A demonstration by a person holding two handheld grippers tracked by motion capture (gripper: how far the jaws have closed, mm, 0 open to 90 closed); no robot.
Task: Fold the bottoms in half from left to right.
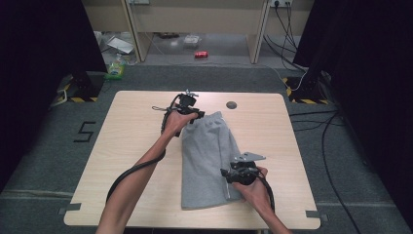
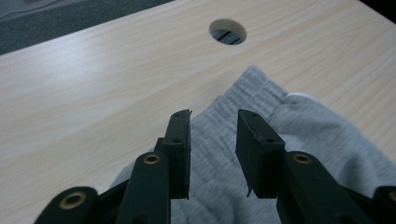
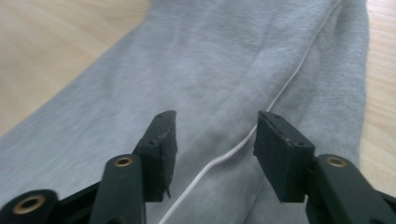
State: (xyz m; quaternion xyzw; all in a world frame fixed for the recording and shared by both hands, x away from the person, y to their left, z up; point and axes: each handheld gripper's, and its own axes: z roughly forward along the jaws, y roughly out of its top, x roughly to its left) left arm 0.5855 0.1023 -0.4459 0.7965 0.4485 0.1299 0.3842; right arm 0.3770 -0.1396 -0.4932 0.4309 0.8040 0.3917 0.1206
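A folded pair of grey shorts (image 1: 209,161) is laid lengthwise mid-surface (image 1: 136,161). The left gripper (image 2: 212,140) is held over the waistband end, jaws partly apart and empty; the right gripper (image 3: 215,149) over the near edge, jaws wider, nothing clamped. A release between folds is judged; fresh grips on the cloth are called for next

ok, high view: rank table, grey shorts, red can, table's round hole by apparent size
1. table
2. grey shorts
3. red can and round hole: both tiny and look about alike, and the can lies on the floor farther from the camera, so no ranking between them.
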